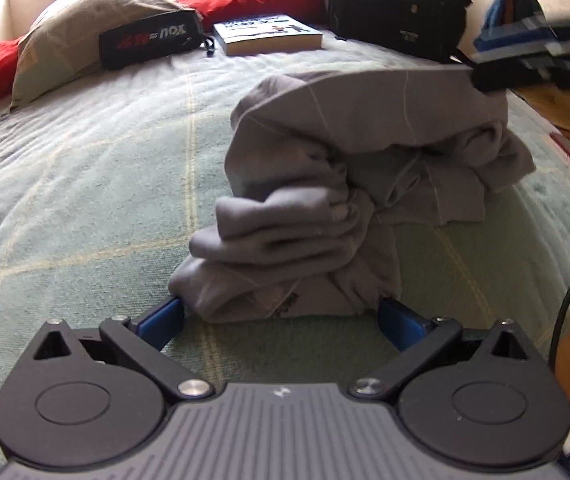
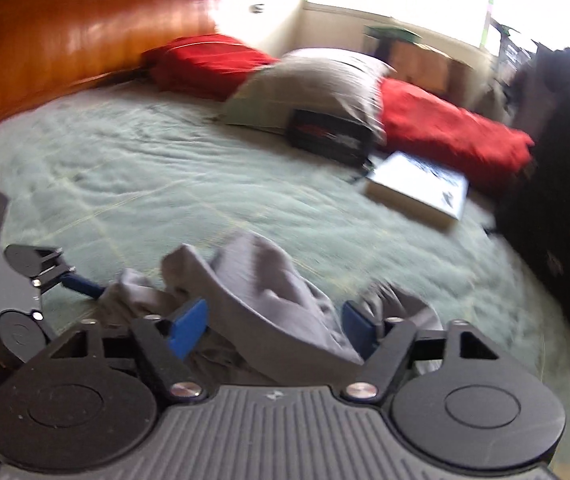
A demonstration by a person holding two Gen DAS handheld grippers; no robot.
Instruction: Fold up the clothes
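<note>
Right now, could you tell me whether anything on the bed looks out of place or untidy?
Yes: the grey garment lies bunched in a crumpled heap on the green bedspread rather than folded flat. A book and a black pouch also sit near the pillows.

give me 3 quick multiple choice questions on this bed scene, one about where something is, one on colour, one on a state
1. Where does the book lie?
A. on the bedspread near the pillows
B. on the floor
C. on top of the grey garment

2. What colour is the garment being folded?
A. red
B. grey
C. yellow

3. How does the left gripper stand?
A. shut on the book
B. jaws wide, one on each side of the garment's near end
C. out of view

Answers: 1 A, it rests on the green bedspread by the pillows. 2 B, the cloth is plain grey. 3 B, both blue fingers flank the cloth.
</note>
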